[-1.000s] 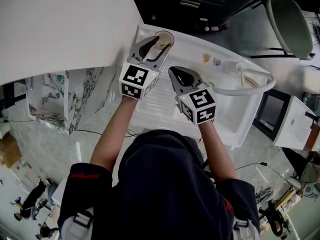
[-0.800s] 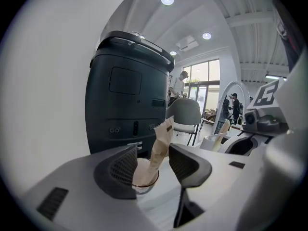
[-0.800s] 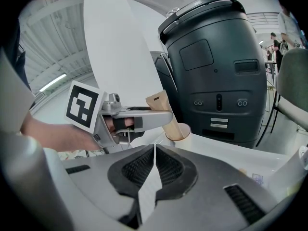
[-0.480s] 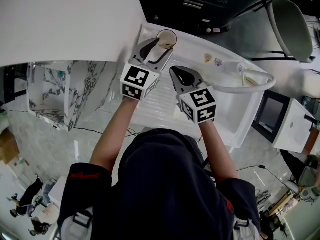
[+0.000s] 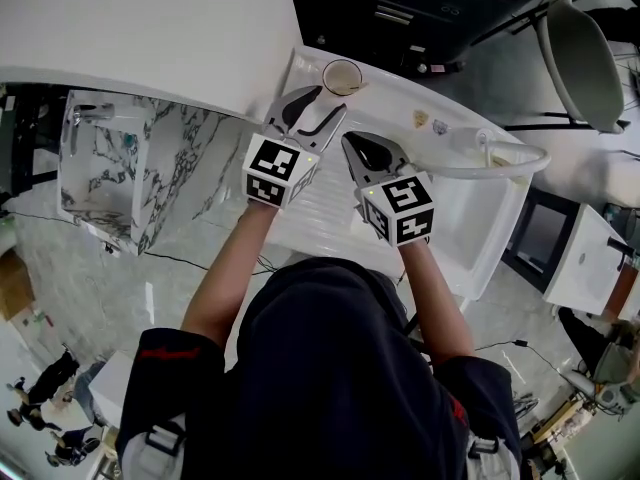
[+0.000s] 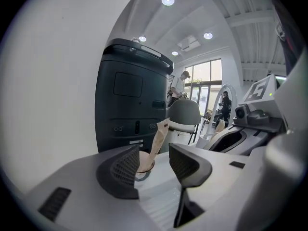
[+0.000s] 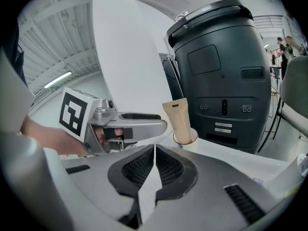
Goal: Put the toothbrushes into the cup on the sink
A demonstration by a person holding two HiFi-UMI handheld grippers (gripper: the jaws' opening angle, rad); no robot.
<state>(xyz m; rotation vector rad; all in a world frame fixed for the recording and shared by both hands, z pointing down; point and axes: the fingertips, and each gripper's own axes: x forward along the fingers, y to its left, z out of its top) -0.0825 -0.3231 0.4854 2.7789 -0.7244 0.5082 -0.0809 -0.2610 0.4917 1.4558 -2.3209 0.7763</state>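
A tan cup (image 5: 342,76) stands at the far left corner of the white sink counter (image 5: 322,200). A beige flat tube (image 7: 179,118) leans upright in the cup (image 7: 186,137). My left gripper (image 5: 308,108) hangs just short of the cup, open, with nothing between its pads (image 6: 126,166); past them I see the cup (image 6: 144,165) and the tube (image 6: 158,137). My right gripper (image 5: 368,154) hovers over the counter's ribbed middle, shut and empty (image 7: 154,163). No toothbrush shows clearly in any view.
A white wall panel (image 5: 140,38) rises at the left beside the cup. A big dark machine (image 7: 224,71) stands behind the counter. The basin with a curved white rail (image 5: 500,168) lies to the right, and two small items (image 5: 424,120) sit on the counter's back edge.
My left gripper opened and drew back from the cup, leaving the tube standing in it. The right gripper stayed in place, shut.
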